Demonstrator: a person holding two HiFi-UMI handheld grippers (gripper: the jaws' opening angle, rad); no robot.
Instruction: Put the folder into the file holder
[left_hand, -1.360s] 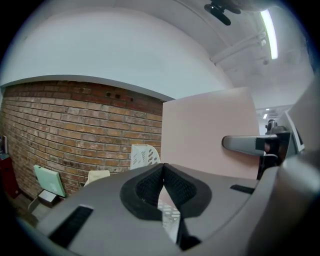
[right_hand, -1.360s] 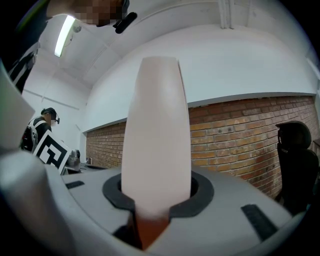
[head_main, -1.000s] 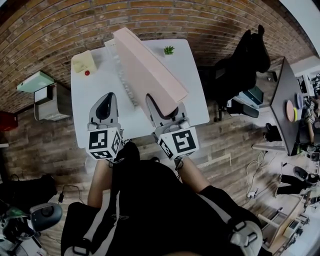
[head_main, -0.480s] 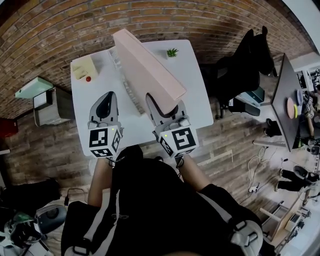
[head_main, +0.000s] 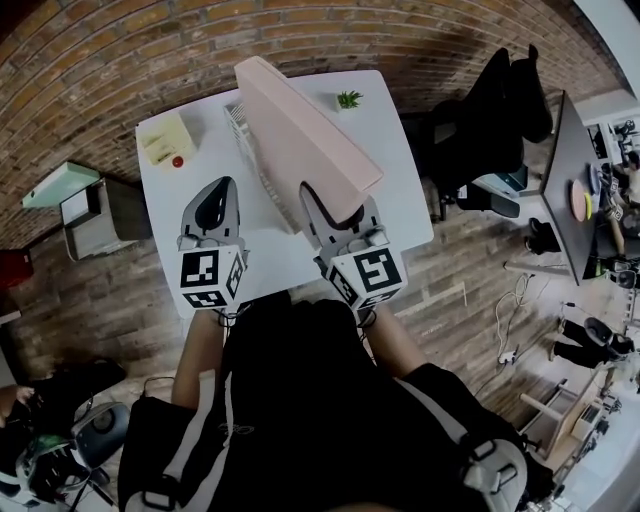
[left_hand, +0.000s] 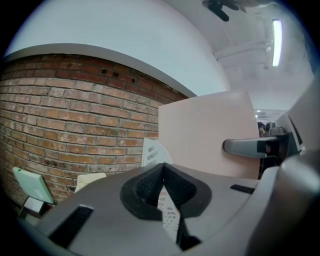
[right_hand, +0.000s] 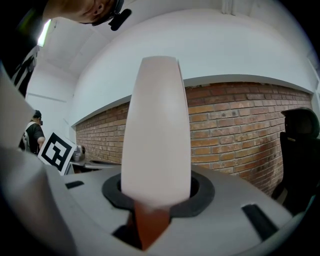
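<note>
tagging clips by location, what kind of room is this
Probably an office: a white rectangular table by a red brick wall, a black office chair beside it, and a pale pink folder.

Your white table (head_main: 400, 150) sits against a brick wall (head_main: 120, 50) on a wood-plank floor (head_main: 460, 270), with a black chair (head_main: 505, 100) to its right.

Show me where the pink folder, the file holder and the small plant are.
pink folder (head_main: 300, 140), head view, its broad flat side.
file holder (head_main: 243, 125), head view, white wall left of the folder.
small plant (head_main: 348, 99), head view, green leaves.
</note>
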